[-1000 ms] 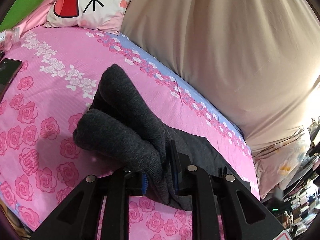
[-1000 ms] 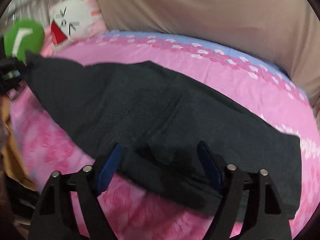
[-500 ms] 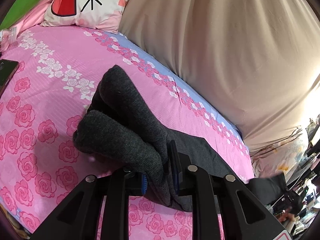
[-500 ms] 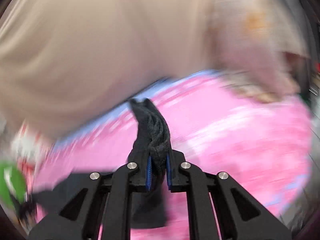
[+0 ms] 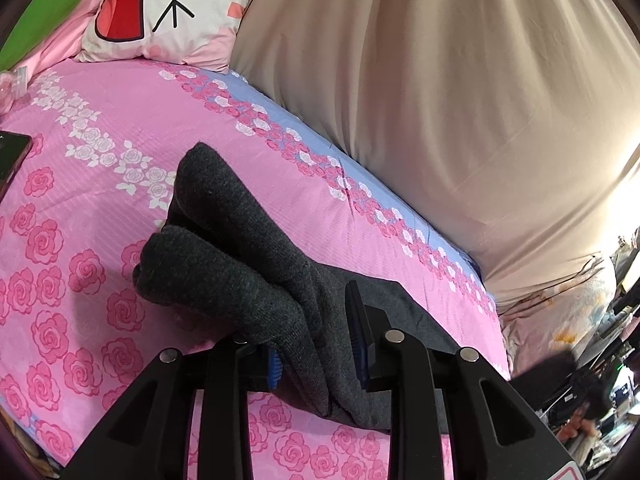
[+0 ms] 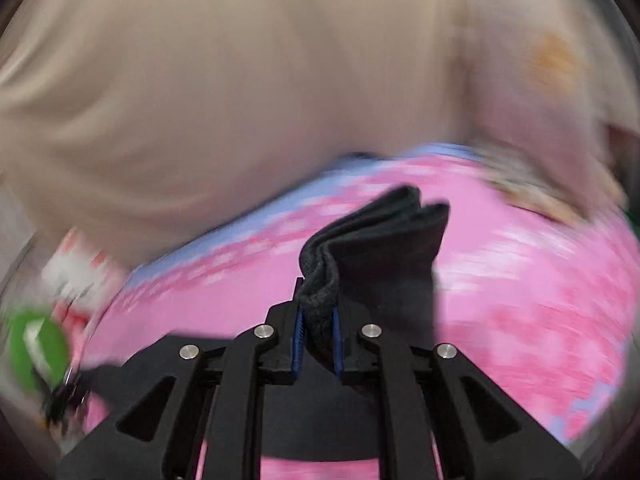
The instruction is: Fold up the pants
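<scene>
The dark grey pants (image 5: 240,264) lie on the pink rose-print bed sheet (image 5: 80,184). My left gripper (image 5: 316,344) is shut on a bunched end of the pants, which bulges forward in two rolled folds just above the sheet. My right gripper (image 6: 318,340) is shut on another bunched edge of the pants (image 6: 380,248), held up above the bed; this view is blurred by motion. The stretch of the pants between the two grips is mostly hidden.
A large beige cushion (image 5: 440,100) runs along the far side of the bed. A cartoon pillow (image 5: 160,8) lies at the top left. A dark phone (image 5: 10,160) lies at the left edge. Clutter (image 5: 600,400) stands beyond the bed's right end.
My right gripper went from open over the flat pants to shut on a bunched edge and lifted it, swinging fast. My left gripper keeps its grip and has barely moved.
</scene>
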Demonstrator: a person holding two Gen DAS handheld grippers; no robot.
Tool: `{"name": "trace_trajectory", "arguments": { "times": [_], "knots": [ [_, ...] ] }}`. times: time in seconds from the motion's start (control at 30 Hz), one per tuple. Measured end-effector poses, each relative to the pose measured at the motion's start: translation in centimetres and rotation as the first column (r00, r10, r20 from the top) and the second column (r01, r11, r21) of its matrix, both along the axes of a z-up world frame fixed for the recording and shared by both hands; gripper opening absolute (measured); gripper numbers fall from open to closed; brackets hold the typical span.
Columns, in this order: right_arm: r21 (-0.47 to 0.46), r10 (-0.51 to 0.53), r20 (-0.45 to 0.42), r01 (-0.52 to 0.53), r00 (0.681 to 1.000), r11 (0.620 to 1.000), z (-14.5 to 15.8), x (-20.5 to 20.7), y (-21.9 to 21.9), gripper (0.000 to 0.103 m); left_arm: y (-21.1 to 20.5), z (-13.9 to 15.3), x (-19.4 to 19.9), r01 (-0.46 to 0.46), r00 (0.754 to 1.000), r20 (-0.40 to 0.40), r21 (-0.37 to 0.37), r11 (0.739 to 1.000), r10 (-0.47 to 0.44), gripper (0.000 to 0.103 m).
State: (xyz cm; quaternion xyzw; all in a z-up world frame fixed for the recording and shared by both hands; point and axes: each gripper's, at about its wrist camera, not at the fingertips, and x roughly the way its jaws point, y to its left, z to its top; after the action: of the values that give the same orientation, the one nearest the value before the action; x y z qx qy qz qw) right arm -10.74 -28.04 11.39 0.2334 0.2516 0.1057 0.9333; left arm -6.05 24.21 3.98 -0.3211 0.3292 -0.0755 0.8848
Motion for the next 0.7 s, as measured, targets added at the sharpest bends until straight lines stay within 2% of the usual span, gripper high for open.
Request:
{"name": "trace_trajectory", "arguments": {
  "times": [0.03,0.07,0.1,0.13,0.17,0.23,0.3,0.37,0.43,0.5,0.6,0.63,0.7],
  "knots": [
    [0.015,0.136,0.002,-0.136,0.991,0.991,-0.1,1.0,4.3,0.015,-0.1,0.1,0.0,0.0,1.0,0.002,0.004,1.0,-0.001,0.023],
    [0.031,0.244,-0.012,-0.244,0.97,0.969,-0.7,1.8,7.6,0.024,-0.2,0.1,0.0,0.001,1.0,0.003,0.006,1.0,-0.001,0.023],
    [0.038,0.35,-0.044,-0.349,0.936,0.936,-1.7,2.7,11.0,0.04,-0.3,0.2,-0.1,0.001,1.0,0.005,0.009,1.0,-0.001,0.023],
    [0.024,0.397,-0.077,-0.396,0.915,0.918,-2.6,3.2,13.5,0.043,-0.3,0.3,-0.1,0.004,1.0,0.006,0.01,1.0,-0.004,0.023],
    [-0.019,0.391,-0.102,-0.394,0.915,0.919,-3.5,3.3,15.2,0.043,-0.3,0.3,-0.1,0.007,1.0,0.007,0.01,1.0,-0.007,0.023],
    [-0.085,0.326,-0.093,-0.333,0.941,0.939,-4.1,2.8,15.5,0.045,-0.1,0.5,-0.2,0.017,1.0,0.008,0.007,1.0,-0.017,0.023],
    [-0.104,0.182,-0.094,-0.191,0.979,0.976,-5.0,1.9,12.4,0.064,0.0,0.4,-0.1,0.029,1.0,0.01,0.017,0.999,-0.03,0.023],
    [-0.127,0.035,-0.118,-0.05,0.992,0.991,-6.6,0.5,9.1,0.072,0.0,0.3,0.1,0.037,0.999,0.01,0.026,0.999,-0.037,0.023],
    [-0.143,-0.128,-0.199,0.101,0.972,0.985,-9.3,-1.0,5.0,0.072,0.0,0.1,0.2,0.039,0.999,0.013,0.023,0.999,-0.04,0.023],
    [-0.111,-0.197,-0.269,0.173,0.943,0.979,-11.8,-1.9,2.3,0.072,0.0,0.0,0.1,0.039,0.999,0.018,0.02,0.999,-0.039,0.024],
    [-0.044,-0.226,-0.36,0.225,0.905,0.973,-15.5,-2.8,-0.6,0.072,0.0,0.0,0.1,0.033,0.999,0.015,0.016,0.999,-0.033,0.025],
    [-0.008,-0.211,-0.375,0.225,0.902,0.974,-16.3,-2.5,-0.8,0.072,0.0,0.0,0.2,0.029,0.999,0.012,0.018,0.999,-0.03,0.025],
    [0.093,-0.132,-0.368,0.178,0.92,0.98,-17.3,-2.6,-0.6,0.072,-0.2,0.0,0.2,0.025,1.0,0.006,0.025,0.999,-0.025,0.025]
  ]
}}
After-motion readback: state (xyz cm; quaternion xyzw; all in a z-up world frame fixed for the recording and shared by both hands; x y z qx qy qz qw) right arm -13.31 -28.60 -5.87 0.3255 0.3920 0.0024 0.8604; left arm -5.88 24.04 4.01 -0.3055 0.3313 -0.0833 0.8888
